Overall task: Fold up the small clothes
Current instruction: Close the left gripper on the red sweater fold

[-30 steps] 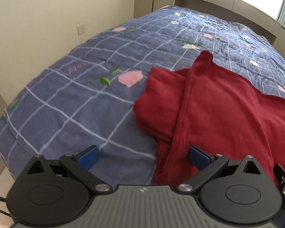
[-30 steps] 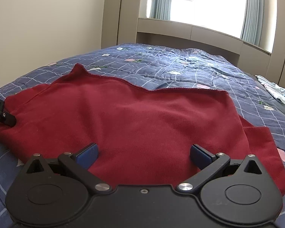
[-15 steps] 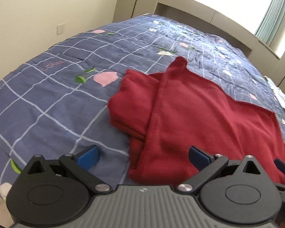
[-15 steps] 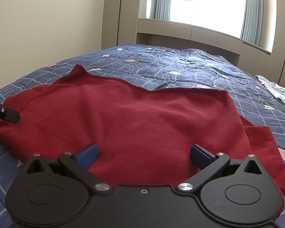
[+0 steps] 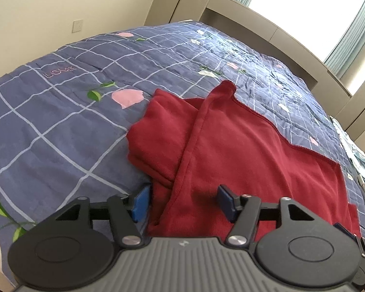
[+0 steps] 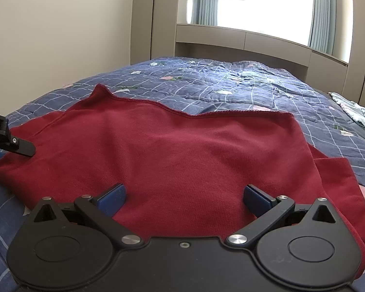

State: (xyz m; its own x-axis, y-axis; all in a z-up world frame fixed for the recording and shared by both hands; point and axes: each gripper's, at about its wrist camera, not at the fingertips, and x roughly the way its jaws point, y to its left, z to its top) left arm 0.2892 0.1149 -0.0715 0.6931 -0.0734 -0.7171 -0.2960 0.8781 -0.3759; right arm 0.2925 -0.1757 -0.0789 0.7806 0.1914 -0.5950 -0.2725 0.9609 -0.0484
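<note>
A dark red garment (image 5: 243, 160) lies spread on the blue checked bedspread (image 5: 60, 121), its left side folded over in a flap. It also shows in the right wrist view (image 6: 194, 158). My left gripper (image 5: 183, 200) is open, narrower than before, with its blue pads on either side of the garment's near left edge. My right gripper (image 6: 185, 194) is open wide and empty, low over the garment's near middle. Part of the left gripper (image 6: 9, 141) shows at the left edge of the right wrist view.
The bed's left edge and a beige wall (image 5: 60, 7) are close by. A wooden headboard ledge (image 6: 243, 39) and window lie beyond. A pale patterned cloth (image 6: 352, 107) lies at the bed's far right.
My left gripper has moved right onto the garment's left edge and its jaws have narrowed. The right gripper has stayed still.
</note>
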